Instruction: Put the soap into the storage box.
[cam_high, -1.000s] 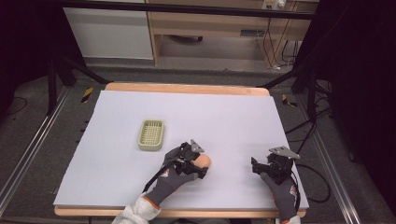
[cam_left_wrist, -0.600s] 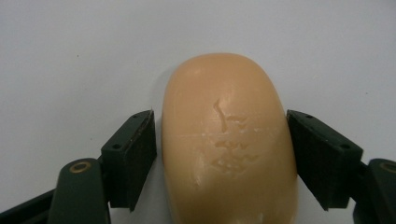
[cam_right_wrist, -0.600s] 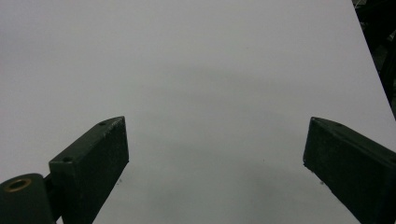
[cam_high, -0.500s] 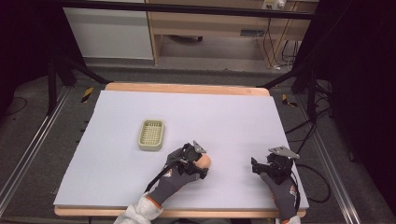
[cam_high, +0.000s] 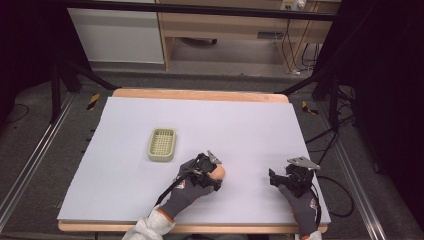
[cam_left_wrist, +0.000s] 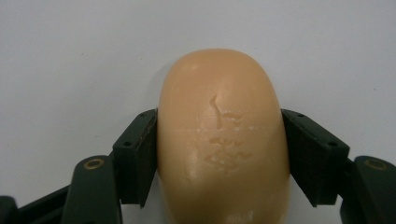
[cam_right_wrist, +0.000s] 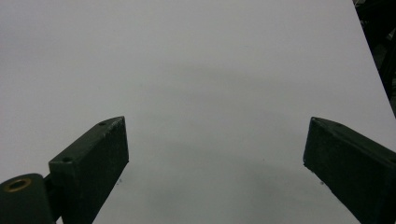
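A peach-coloured bar of soap (cam_left_wrist: 222, 135) lies on the white table sheet, and my left gripper (cam_left_wrist: 219, 154) is shut on it, one black jaw pressed against each long side. From above, the soap (cam_high: 218, 172) pokes out past the left gripper (cam_high: 210, 170) near the table's front middle. A pale green slotted soap dish (cam_high: 162, 144) sits a short way to the left and farther back, with nothing in it. My right gripper (cam_high: 277, 179) rests near the front right, and its own view shows it (cam_right_wrist: 215, 154) open wide over bare sheet.
The white sheet (cam_high: 240, 125) covers a wooden table whose rim (cam_high: 200, 94) shows at the back. Cables (cam_high: 340, 200) trail off the right side. Metal rails, a dark frame and a wooden cabinet stand beyond the table.
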